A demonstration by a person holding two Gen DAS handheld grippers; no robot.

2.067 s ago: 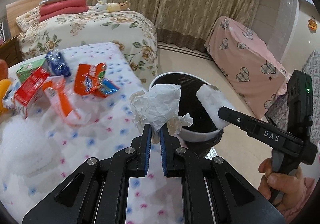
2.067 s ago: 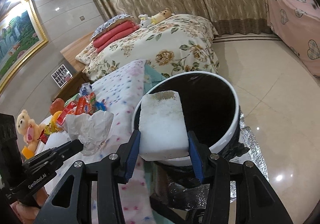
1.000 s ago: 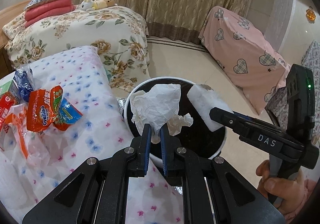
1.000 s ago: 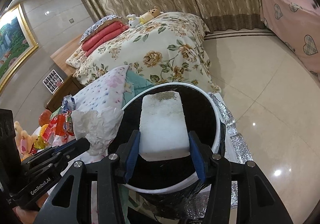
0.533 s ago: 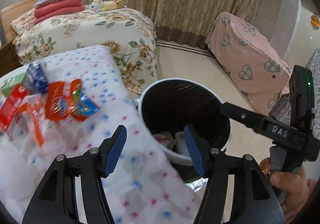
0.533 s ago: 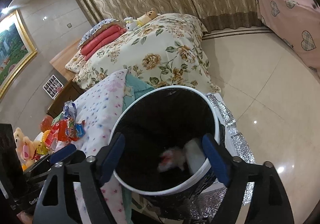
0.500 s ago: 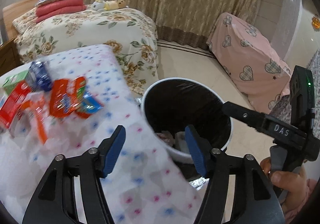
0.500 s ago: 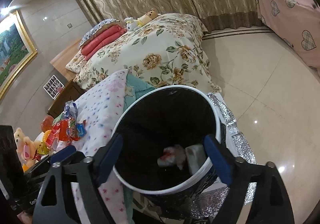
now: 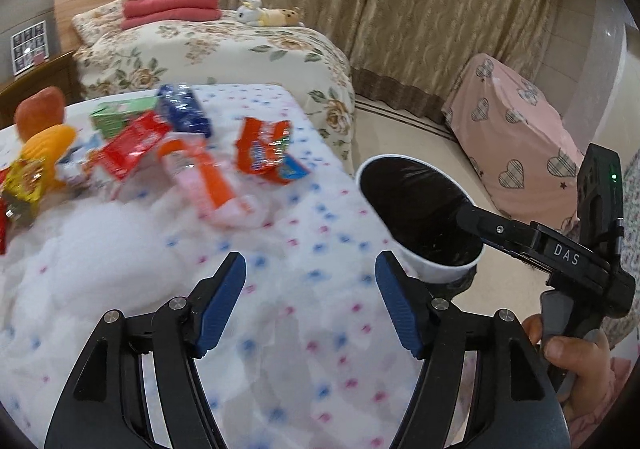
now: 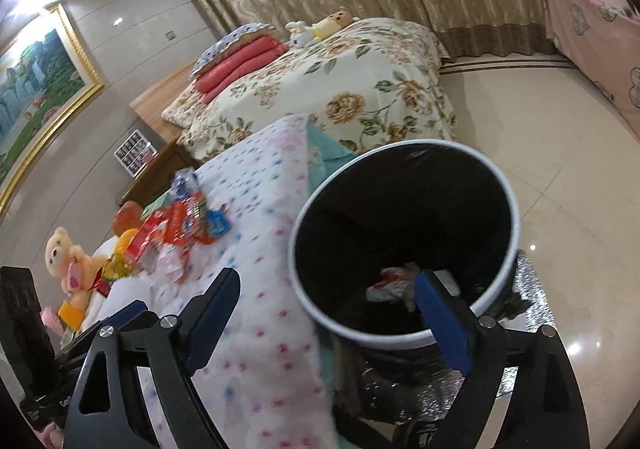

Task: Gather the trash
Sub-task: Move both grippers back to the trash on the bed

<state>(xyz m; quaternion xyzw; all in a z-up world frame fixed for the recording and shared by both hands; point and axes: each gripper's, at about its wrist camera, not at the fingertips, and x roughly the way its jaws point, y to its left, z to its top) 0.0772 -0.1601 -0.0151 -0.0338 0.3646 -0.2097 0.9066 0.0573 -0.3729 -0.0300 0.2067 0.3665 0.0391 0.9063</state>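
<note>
While both jaws stand spread and empty, the left hand-held gripper [image 9: 310,301] and right hand-held gripper [image 10: 326,315] face wrappers [image 9: 264,153] near the bed's [image 9: 280,249] far edge beside the bin [image 10: 516,225]; slippery foil could slide from a shallow pinch.

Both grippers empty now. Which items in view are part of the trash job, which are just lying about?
Job:
- trash bin
- red snack wrapper
- blue packet
- red carton
- left gripper, right gripper, both open

Lying about:
- teddy bear
- folded red blankets
- framed painting
</note>
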